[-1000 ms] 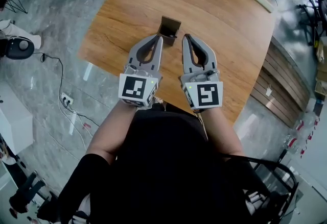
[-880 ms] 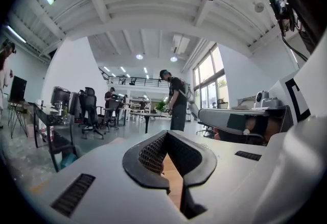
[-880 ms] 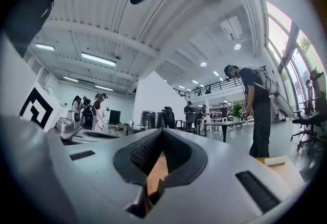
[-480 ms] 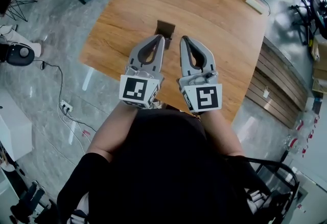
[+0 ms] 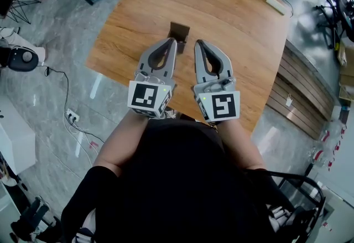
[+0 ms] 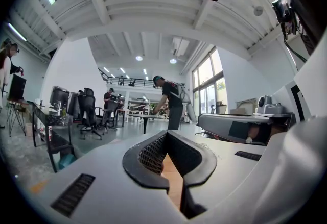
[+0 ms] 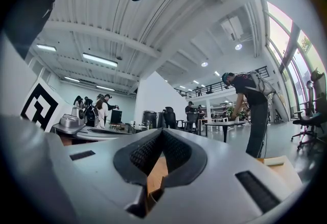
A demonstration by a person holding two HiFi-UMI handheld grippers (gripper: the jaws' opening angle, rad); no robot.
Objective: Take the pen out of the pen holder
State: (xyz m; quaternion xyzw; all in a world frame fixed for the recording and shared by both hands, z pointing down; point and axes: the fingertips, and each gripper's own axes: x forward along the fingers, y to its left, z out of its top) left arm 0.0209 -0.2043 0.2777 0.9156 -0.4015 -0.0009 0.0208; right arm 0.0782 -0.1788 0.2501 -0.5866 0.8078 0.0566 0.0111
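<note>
Pen holder (image 5: 180, 31) stands just beyond left claw (image 5: 173, 41) and right claw (image 5: 198, 42) (both closed).

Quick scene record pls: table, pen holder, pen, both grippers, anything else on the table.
table: wooden, rounded corners
pen holder: dark brown, on the table, just beyond both gripper tips, untouched
pen: none visible in any view
left gripper: shut, empty, over the table's near part
right gripper: shut, empty, beside the left one
other: pale block near the far edge
</note>
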